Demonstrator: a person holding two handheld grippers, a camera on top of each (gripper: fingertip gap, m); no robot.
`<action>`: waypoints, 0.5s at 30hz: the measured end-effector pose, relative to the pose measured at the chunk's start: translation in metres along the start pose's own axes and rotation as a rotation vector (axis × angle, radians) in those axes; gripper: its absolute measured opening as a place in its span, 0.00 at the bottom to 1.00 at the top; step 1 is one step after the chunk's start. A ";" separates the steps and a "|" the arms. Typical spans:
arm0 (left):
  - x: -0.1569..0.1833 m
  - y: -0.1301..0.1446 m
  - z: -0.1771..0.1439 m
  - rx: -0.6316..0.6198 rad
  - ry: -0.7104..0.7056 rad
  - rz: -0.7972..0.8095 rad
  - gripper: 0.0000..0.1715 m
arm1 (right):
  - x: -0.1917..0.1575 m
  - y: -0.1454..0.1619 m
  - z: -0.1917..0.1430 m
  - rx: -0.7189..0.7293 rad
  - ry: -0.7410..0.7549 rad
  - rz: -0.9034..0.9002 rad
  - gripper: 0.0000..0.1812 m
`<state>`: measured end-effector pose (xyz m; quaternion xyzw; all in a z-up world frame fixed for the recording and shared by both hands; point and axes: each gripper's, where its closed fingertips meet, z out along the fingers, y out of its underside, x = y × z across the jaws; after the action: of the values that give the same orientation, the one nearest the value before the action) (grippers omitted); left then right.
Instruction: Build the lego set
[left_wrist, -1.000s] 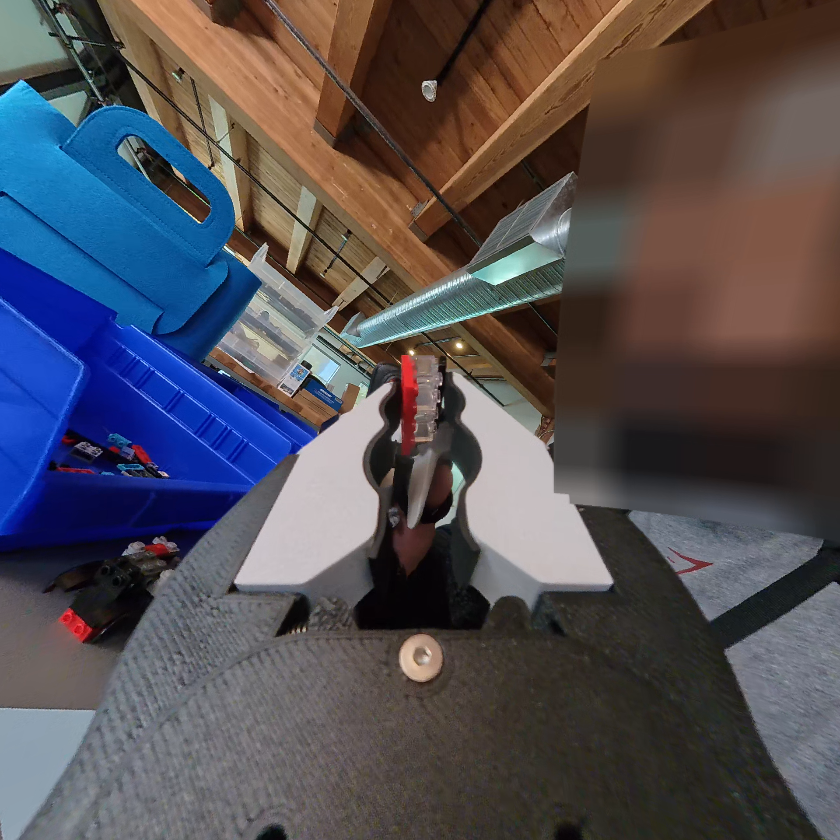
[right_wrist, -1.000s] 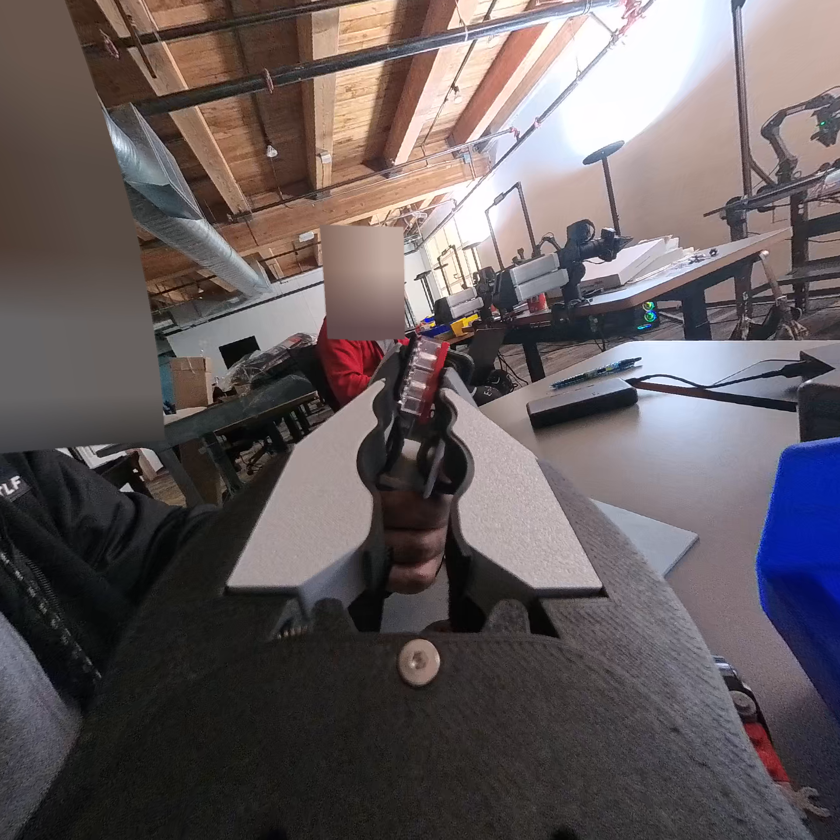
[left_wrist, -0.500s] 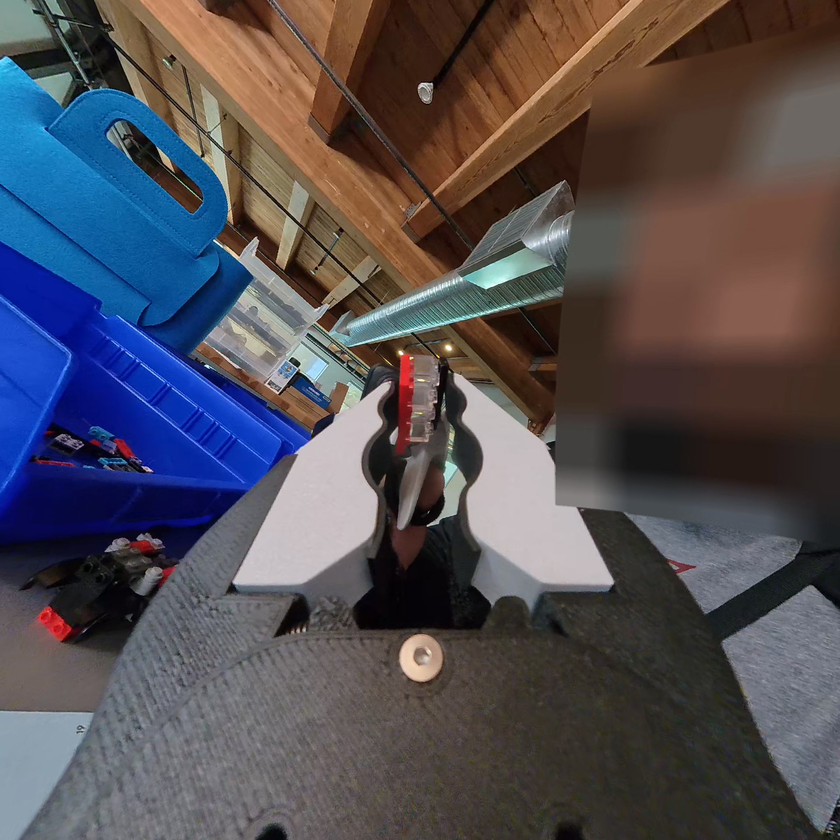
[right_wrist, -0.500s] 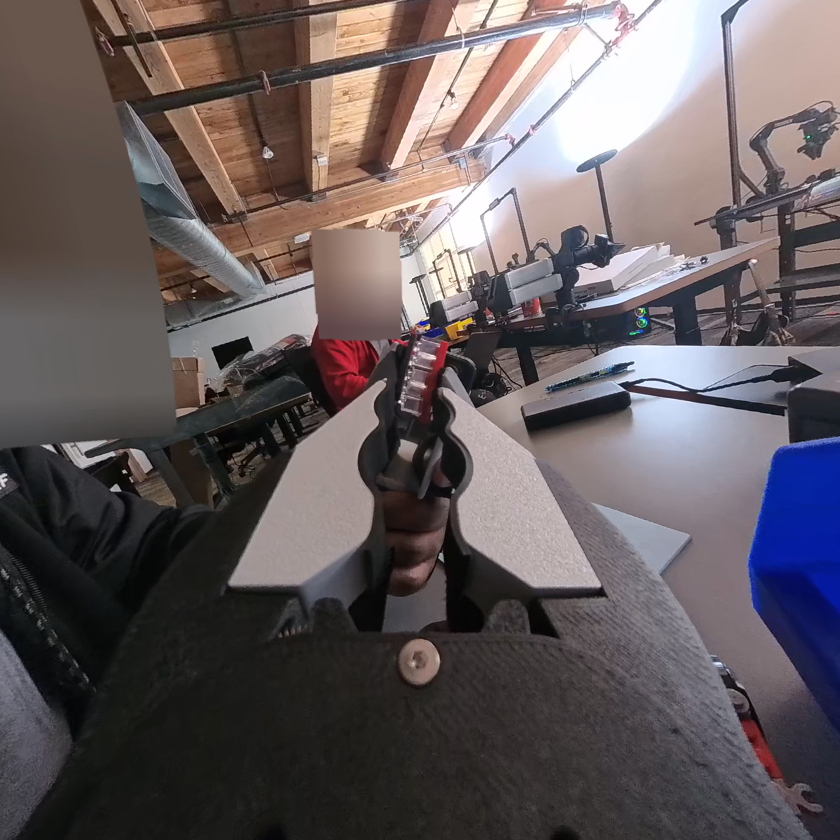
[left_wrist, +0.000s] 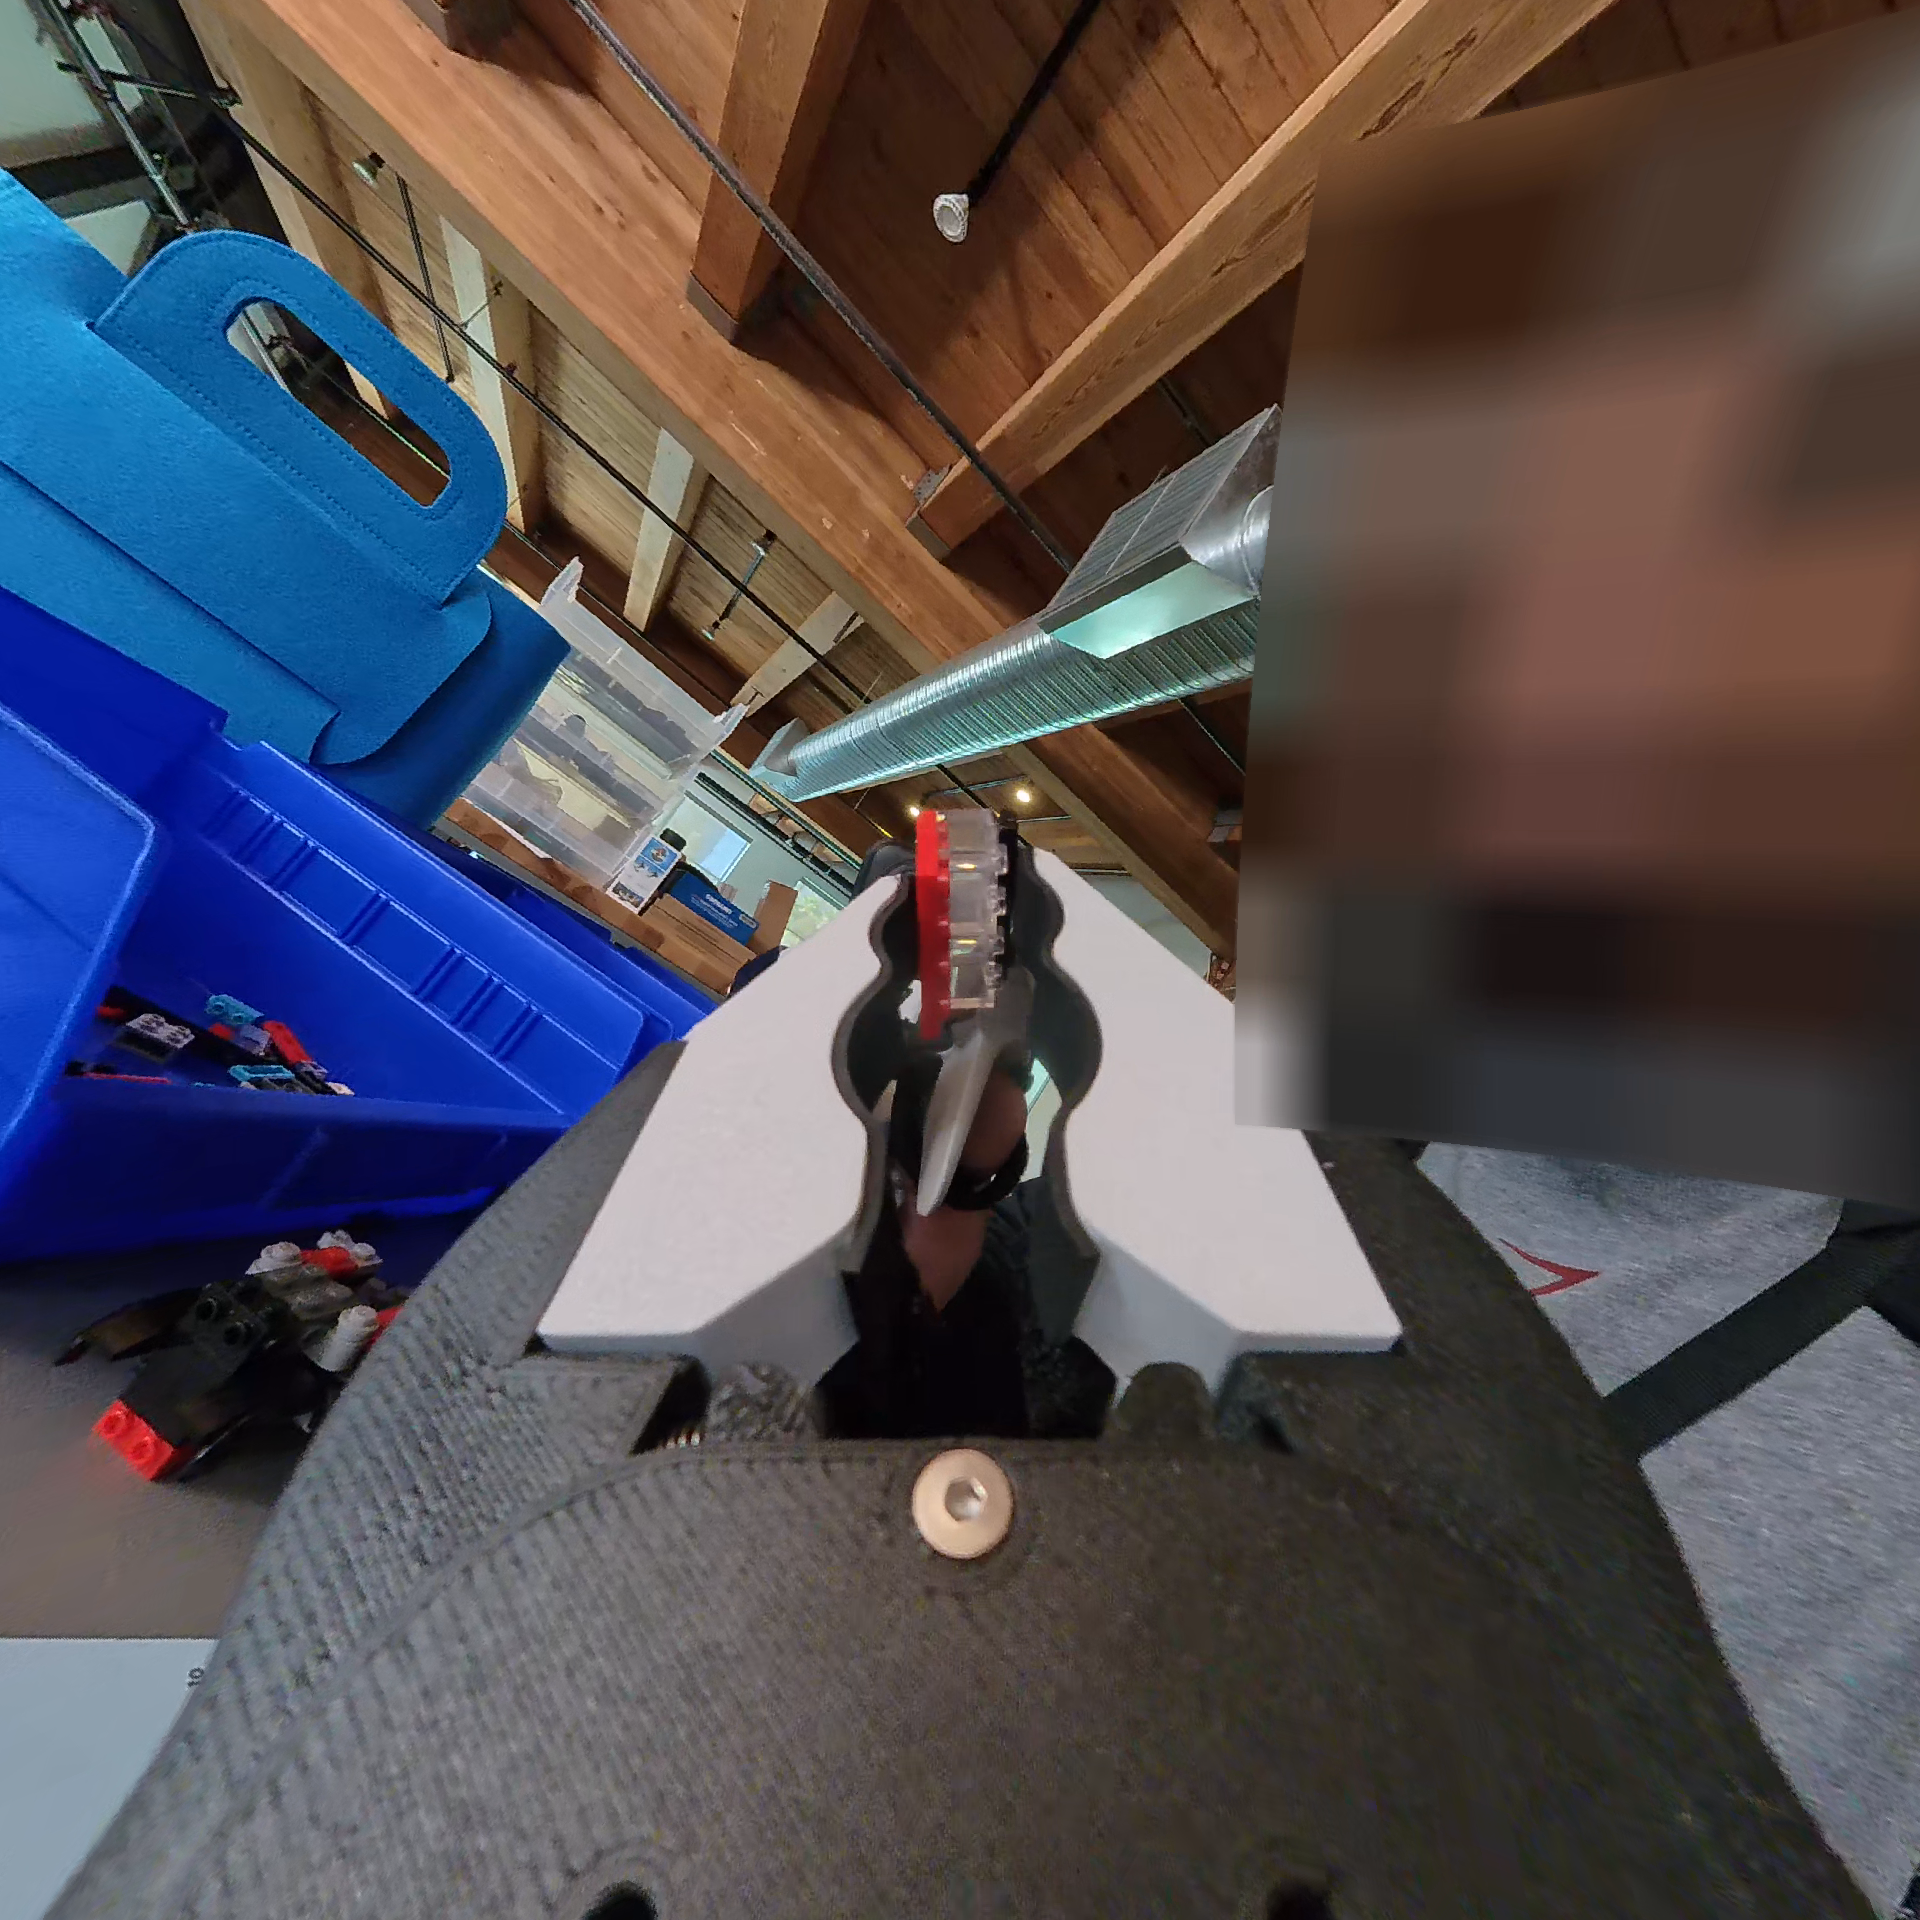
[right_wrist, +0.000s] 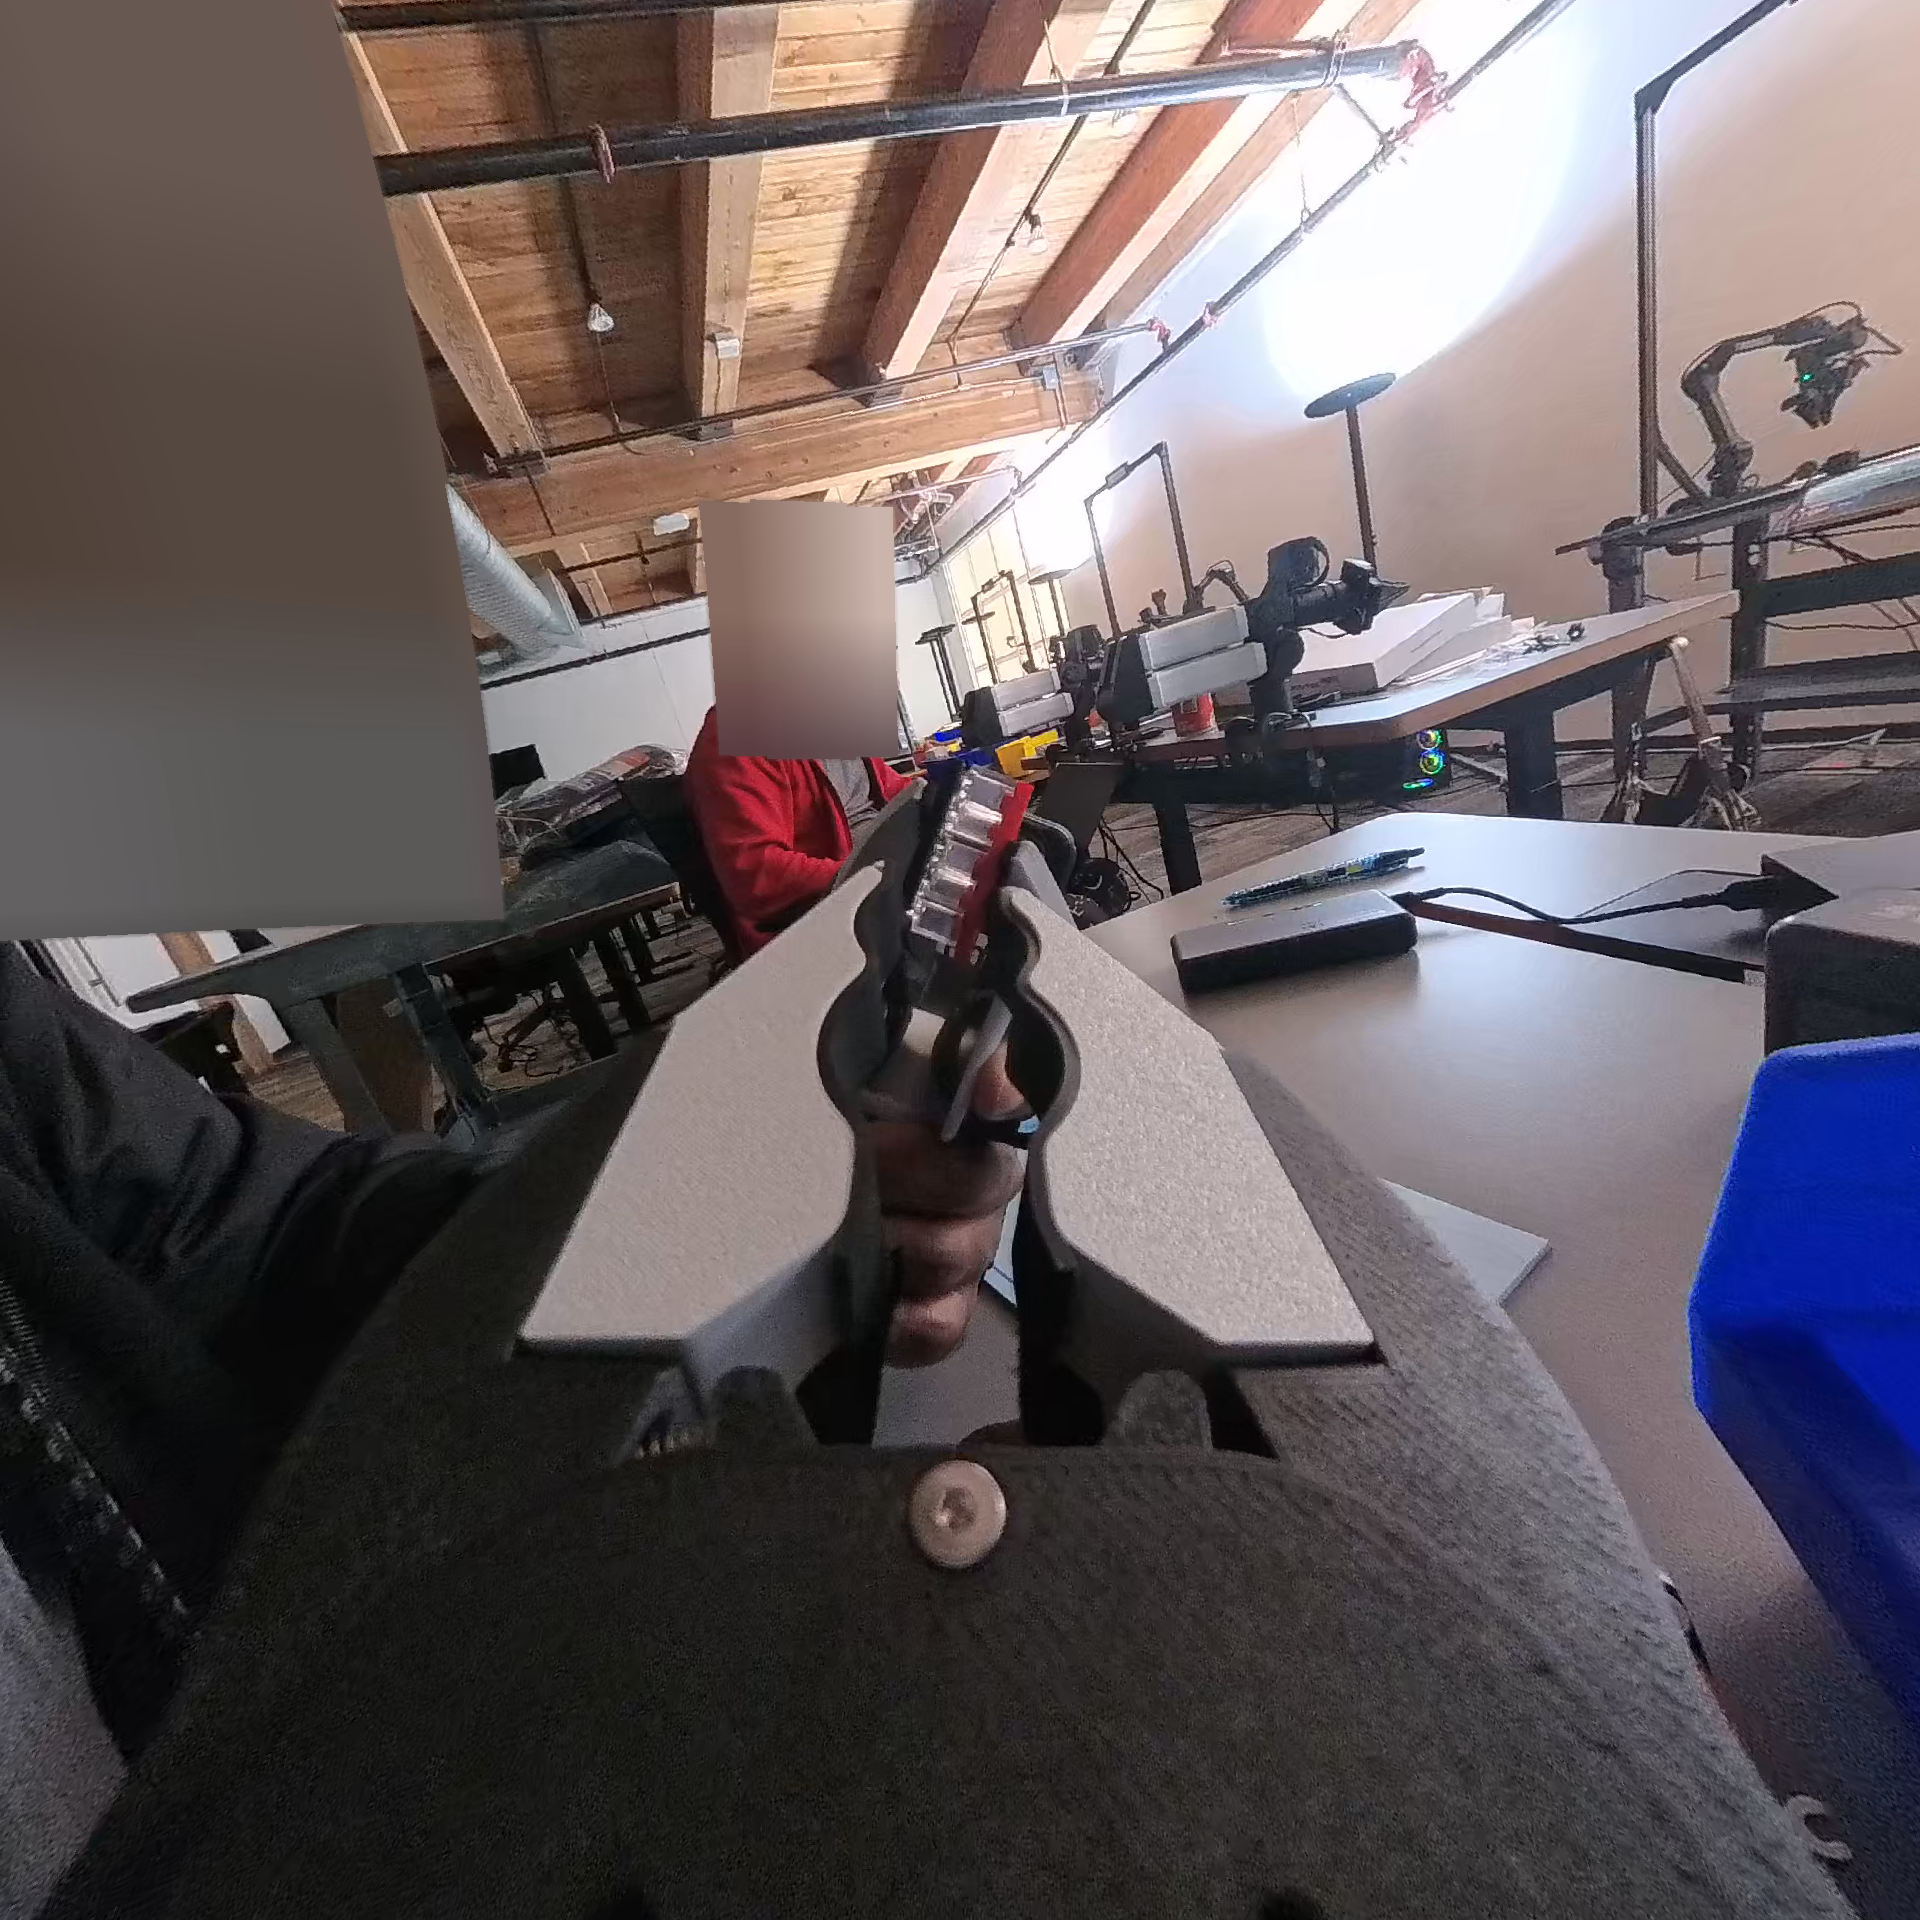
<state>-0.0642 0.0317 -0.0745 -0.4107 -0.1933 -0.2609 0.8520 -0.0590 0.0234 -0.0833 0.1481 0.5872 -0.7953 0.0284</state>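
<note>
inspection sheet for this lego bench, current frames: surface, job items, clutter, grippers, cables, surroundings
Surface: grey table, mostly bare.
Job's things: red-and-clear brick assembly held up between both grippers; dark partial build on the table; loose pieces in the blue bin.
Clutter: black flat device, pen, blue felt bag.
Grippers: left gripper and right gripper, jaws of both shut on the assembly.
Cables: black cable across the table.
Surroundings: wooden ceiling, metal duct, other benches, seated person in red.

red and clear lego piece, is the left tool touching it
Touching: the left wrist view shows the left tool closed on the red and clear lego piece, both fingers pressed against its sides.
</note>
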 end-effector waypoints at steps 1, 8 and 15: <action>0.000 0.000 0.000 -0.002 -0.003 0.000 0.10 | 0.000 0.000 0.000 0.000 0.001 -0.001 0.10; 0.001 0.001 -0.001 -0.011 -0.006 0.013 0.11 | -0.001 0.001 0.000 -0.001 0.000 -0.031 0.10; 0.000 -0.006 0.000 0.012 -0.025 0.004 0.12 | 0.003 -0.001 -0.001 -0.011 0.021 -0.066 0.10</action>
<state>-0.0679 0.0280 -0.0710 -0.4091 -0.2046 -0.2527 0.8526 -0.0616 0.0249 -0.0839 0.1366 0.5965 -0.7909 -0.0033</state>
